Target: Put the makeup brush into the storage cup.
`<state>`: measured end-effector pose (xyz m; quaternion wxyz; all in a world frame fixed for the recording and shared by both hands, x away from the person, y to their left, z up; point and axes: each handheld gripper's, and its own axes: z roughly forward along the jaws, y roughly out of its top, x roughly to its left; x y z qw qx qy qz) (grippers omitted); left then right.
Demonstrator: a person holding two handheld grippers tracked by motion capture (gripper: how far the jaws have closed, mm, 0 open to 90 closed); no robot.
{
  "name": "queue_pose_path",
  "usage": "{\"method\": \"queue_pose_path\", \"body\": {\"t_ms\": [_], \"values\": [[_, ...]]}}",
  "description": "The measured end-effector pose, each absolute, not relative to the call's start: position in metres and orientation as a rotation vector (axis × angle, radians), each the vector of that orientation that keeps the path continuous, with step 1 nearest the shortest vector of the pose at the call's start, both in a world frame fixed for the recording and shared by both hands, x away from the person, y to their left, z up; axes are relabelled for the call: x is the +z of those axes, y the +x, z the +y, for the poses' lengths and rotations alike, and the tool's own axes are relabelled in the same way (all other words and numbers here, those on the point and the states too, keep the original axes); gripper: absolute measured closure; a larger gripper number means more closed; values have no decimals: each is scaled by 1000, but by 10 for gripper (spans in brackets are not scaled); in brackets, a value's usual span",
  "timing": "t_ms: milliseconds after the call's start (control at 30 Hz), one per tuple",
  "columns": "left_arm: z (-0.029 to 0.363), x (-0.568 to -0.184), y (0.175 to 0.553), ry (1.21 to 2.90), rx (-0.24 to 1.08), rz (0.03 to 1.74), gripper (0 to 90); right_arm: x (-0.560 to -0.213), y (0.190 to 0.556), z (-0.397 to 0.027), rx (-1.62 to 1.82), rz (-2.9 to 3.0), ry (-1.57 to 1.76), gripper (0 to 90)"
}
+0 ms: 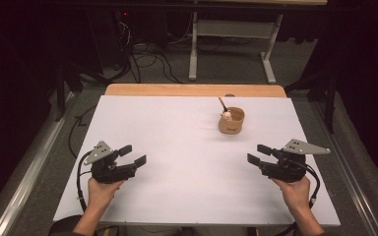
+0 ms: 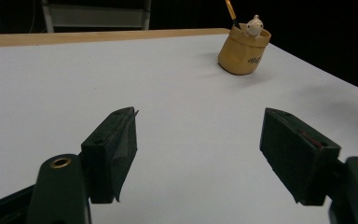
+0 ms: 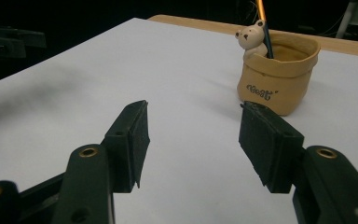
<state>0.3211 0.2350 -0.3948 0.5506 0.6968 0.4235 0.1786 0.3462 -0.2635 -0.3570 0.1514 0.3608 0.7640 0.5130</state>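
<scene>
Plainly, from the high view, the tan pot (image 1: 231, 121) stands upright on the white table (image 1: 177, 162), toward the far edge and right of the middle, with a small bear figure (image 1: 226, 115) at its rim and a pencil (image 1: 222, 103) leaning out toward the far left. The right gripper (image 1: 255, 154) rests near the table's right side with its jaws parted and nothing between them; the pot lies ahead of it and a little inward. The left gripper (image 1: 132, 154) sits near the left side, jaws likewise parted and empty, and the pot is well apart from it, across the table and to the far right, so the right hand looks the nearer of the two. Seen along the left gripper (image 2: 199, 149) in its own view, the jaws stand wide with bare table between them, and the pot (image 2: 243, 50) is far off, up and to the right of the right-hand jaw. In the right gripper view the right gripper (image 3: 193, 140) is open and holds nothing, and the pot (image 3: 277, 74) stands near, just beyond the right-hand jaw's tip, the pencil (image 3: 264, 23) rising steeply behind the bear (image 3: 251, 39). A reach would likely go forward and slightly right.
</scene>
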Motion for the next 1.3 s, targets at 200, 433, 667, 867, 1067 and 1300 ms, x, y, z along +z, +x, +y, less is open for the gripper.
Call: {"method": "queue_pose_path", "body": {"t_ms": [200, 433, 667, 867, 1067, 1300], "values": [[235, -395, 321, 1649, 422, 1002, 279, -360, 344, -264, 1477, 2192, 1046, 447], [235, -395, 321, 1649, 422, 1002, 278, -363, 342, -263, 1464, 2191, 1043, 447], [235, -395, 321, 1649, 421, 1002, 278, -365, 340, -263, 1419, 2186, 1027, 446], [235, -395, 321, 1649, 420, 1002, 278, -366, 339, -263, 1412, 2177, 1032, 446], [235, -395, 321, 1648, 420, 1002, 278, -370, 340, -266, 1399, 2154, 1039, 441], [235, -395, 321, 1647, 421, 1001, 278, -372, 340, -267, 1381, 2138, 1050, 441]]}}
